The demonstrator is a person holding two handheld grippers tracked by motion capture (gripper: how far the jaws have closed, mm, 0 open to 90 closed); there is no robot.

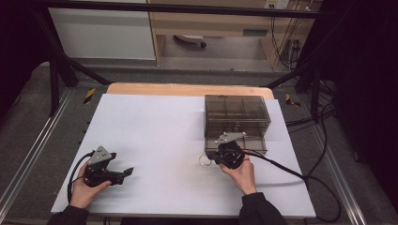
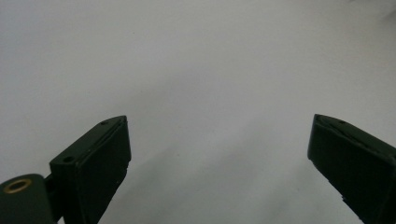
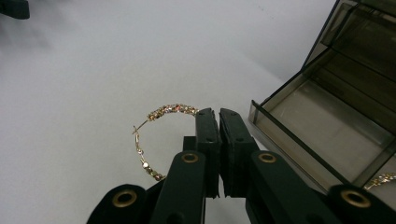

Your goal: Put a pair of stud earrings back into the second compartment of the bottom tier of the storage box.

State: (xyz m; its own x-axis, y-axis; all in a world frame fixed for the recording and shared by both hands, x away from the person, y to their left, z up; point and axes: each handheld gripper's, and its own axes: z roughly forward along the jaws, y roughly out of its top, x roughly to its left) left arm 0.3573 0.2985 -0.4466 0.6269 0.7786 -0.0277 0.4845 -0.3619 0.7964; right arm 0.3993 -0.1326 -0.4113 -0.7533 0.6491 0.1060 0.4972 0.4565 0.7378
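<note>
A gold hoop earring set with small stones hangs from my right gripper, whose jaws are shut on its rim. In the high view the earring shows as a pale ring just left of the right gripper, in front of a smoked clear jewellery box. The box's open drawer lies just right of the jaws, with another gold piece in a near compartment. My left gripper rests at the near left of the white sheet. Its jaws stand wide apart over bare sheet, left gripper holding nothing.
The white sheet covers a wooden table; its near edge runs just below both hands. A black cable trails right from the right gripper. A dark metal frame surrounds the table.
</note>
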